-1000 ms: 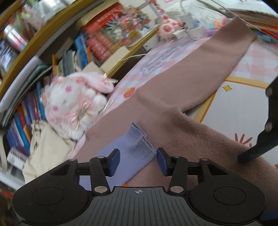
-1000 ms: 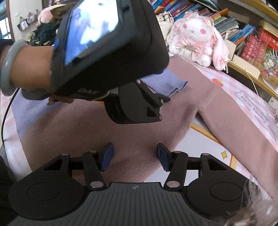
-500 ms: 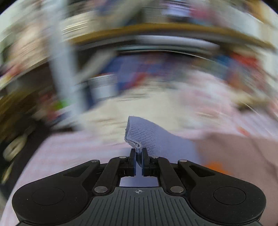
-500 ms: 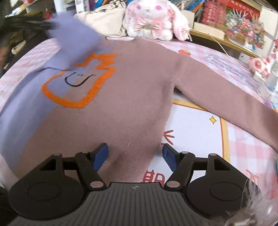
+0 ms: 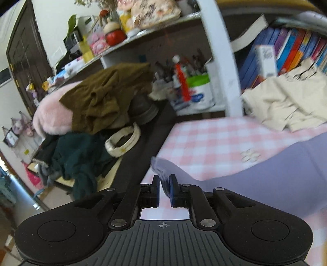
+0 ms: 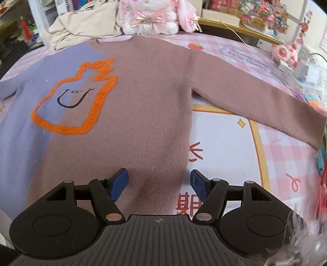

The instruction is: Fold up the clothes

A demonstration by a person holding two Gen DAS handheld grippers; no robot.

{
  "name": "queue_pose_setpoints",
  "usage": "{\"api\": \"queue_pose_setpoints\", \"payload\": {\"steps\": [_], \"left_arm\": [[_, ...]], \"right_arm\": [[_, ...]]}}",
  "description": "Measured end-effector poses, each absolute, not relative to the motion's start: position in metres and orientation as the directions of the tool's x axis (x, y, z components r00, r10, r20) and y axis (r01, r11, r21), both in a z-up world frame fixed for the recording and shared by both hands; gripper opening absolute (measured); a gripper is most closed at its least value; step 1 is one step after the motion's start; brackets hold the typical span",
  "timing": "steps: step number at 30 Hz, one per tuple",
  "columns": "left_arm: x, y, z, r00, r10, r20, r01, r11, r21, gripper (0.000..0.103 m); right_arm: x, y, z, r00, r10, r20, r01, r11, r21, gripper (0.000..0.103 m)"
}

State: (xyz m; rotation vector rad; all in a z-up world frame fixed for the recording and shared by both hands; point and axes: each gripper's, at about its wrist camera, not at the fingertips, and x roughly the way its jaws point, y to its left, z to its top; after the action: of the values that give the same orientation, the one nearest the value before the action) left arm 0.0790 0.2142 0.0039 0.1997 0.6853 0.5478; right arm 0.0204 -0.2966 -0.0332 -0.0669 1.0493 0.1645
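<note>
Nearest in the left wrist view, the left gripper (image 5: pixel 162 185) is being held with its fingers almost pressed together, and the cuff of the purple sleeve (image 5: pixel 265 174) is being pinched between them. The sleeve is being stretched out to the left, most likely so that it is lying straight before it is folded in. Under it, the pink checked cloth (image 5: pixel 214 139) on the desk is being shown. Farther off to the left, a pile of clothes (image 5: pixel 92 106) is being kept out of the way.

Nearest in the right wrist view, the right gripper (image 6: pixel 159 182) is being held with its fingers spread wide, and nothing is being gripped. It is being kept just above the near hem of the sweater (image 6: pixel 143 102), probably so the hem can be grabbed next. The sweater is being laid flat on the desk, front side up, with its brown sleeve (image 6: pixel 255 102) being stretched out to the right. At the far edge, a plush bunny (image 6: pixel 151 16) and a cream cloth (image 6: pixel 81 26) are being kept beside the collar.
</note>
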Motion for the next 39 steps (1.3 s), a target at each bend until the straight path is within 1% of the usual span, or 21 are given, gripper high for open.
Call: {"api": "queue_pose_setpoints", "payload": {"steps": [1, 2, 3, 5, 8, 11, 12, 14, 16, 18, 20, 23, 24, 25, 27, 28, 29, 32, 34, 37, 39], "left_arm": [[0.074, 0.215, 0.002, 0.616, 0.571, -0.543, -0.439, 0.821, 0.364, 0.042], [0.069, 0.215, 0.001, 0.591, 0.599, -0.540, -0.465, 0.800, 0.380, 0.063], [0.063, 0.213, 0.000, 0.581, 0.612, -0.537, -0.479, 0.790, 0.382, 0.066], [0.040, 0.190, 0.001, 0.657, 0.518, -0.548, -0.416, 0.855, 0.309, 0.067], [0.004, 0.143, -0.003, 0.735, 0.269, -0.623, -0.226, 0.963, 0.150, 0.068], [-0.018, 0.108, -0.012, 0.733, 0.052, -0.679, -0.095, 0.995, -0.026, 0.068], [-0.019, 0.102, -0.015, 0.725, 0.030, -0.688, -0.085, 0.995, -0.046, 0.068], [-0.021, 0.090, -0.022, 0.709, -0.015, -0.705, -0.064, 0.994, -0.086, 0.068], [-0.020, 0.085, -0.029, 0.690, -0.050, -0.722, -0.065, 0.989, -0.130, 0.067], [-0.018, 0.084, -0.037, 0.664, -0.079, -0.743, -0.069, 0.984, -0.166, 0.066], [-0.018, 0.080, -0.042, 0.646, -0.085, -0.758, -0.057, 0.986, -0.159, 0.065], [-0.022, 0.073, -0.043, 0.649, -0.065, -0.758, -0.042, 0.992, -0.121, 0.064], [-0.022, 0.074, -0.043, 0.651, -0.064, -0.756, -0.048, 0.991, -0.126, 0.054], [-0.023, 0.074, -0.043, 0.653, -0.062, -0.755, -0.055, 0.990, -0.129, 0.047], [-0.023, 0.073, -0.043, 0.653, -0.057, -0.755, -0.064, 0.989, -0.130, 0.014], [-0.024, 0.073, -0.043, 0.652, -0.075, -0.755, -0.060, 0.987, -0.150, 0.006], [-0.025, 0.072, -0.044, 0.653, -0.087, -0.752, -0.058, 0.985, -0.164, 0.004], [-0.032, 0.067, -0.044, 0.669, -0.048, -0.742, -0.057, 0.992, -0.116, 0.004], [-0.037, 0.074, -0.043, 0.667, -0.039, -0.744, -0.067, 0.991, -0.112, 0.004], [-0.041, 0.093, -0.043, 0.657, 0.014, -0.754, -0.125, 0.988, -0.091, 0.000], [-0.042, 0.113, -0.046, 0.654, 0.016, -0.756, -0.156, 0.981, -0.114, 0.000]], "right_arm": [[0.021, -0.296, -0.033, 0.486, 0.098, -0.868, -0.156, 0.987, 0.025, 0.065], [0.020, -0.297, -0.033, 0.485, 0.096, -0.869, -0.145, 0.989, 0.028, 0.065], [0.020, -0.297, -0.033, 0.486, 0.095, -0.868, -0.131, 0.991, 0.035, 0.065], [0.014, -0.298, -0.033, 0.493, 0.092, -0.865, -0.112, 0.993, 0.042, 0.067], [0.005, -0.300, -0.033, 0.504, 0.087, -0.859, -0.086, 0.995, 0.050, 0.069], [-0.004, -0.301, -0.032, 0.514, 0.081, -0.854, -0.059, 0.997, 0.059, 0.067], [-0.007, -0.301, -0.032, 0.518, 0.079, -0.852, -0.051, 0.997, 0.062, 0.066], [-0.015, -0.302, -0.032, 0.526, 0.079, -0.847, -0.039, 0.997, 0.069, 0.052], [-0.022, -0.303, -0.031, 0.535, 0.088, -0.840, -0.033, 0.996, 0.083, 0.044], [-0.027, -0.303, -0.030, 0.542, 0.086, -0.836, -0.025, 0.996, 0.086, 0.039], [-0.028, -0.301, -0.030, 0.547, 0.088, -0.833, -0.029, 0.996, 0.087, 0.029], [-0.026, -0.295, -0.029, 0.549, 0.097, -0.830, -0.047, 0.995, 0.085, 0.019], [-0.025, -0.293, -0.029, 0.550, 0.098, -0.829, -0.054, 0.995, 0.082, 0.018], [-0.025, -0.292, -0.029, 0.553, 0.097, -0.828, -0.060, 0.995, 0.076, 0.017], [-0.024, -0.289, -0.030, 0.558, 0.096, -0.824, -0.073, 0.995, 0.066, 0.015], [-0.023, -0.288, -0.030, 0.560, 0.096, -0.823, -0.080, 0.995, 0.062, 0.015], [-0.022, -0.287, -0.030, 0.563, 0.095, -0.821, -0.085, 0.995, 0.057, 0.014], [-0.019, -0.282, -0.030, 0.568, 0.095, -0.818, -0.108, 0.993, 0.041, 0.014], [-0.015, -0.277, -0.031, 0.569, 0.105, -0.815, -0.133, 0.991, 0.035, 0.013], [-0.010, -0.262, -0.031, 0.571, 0.124, -0.811, -0.169, 0.985, 0.032, 0.013], [-0.008, -0.250, -0.030, 0.573, 0.119, -0.811, -0.186, 0.982, 0.012, 0.013]]}}
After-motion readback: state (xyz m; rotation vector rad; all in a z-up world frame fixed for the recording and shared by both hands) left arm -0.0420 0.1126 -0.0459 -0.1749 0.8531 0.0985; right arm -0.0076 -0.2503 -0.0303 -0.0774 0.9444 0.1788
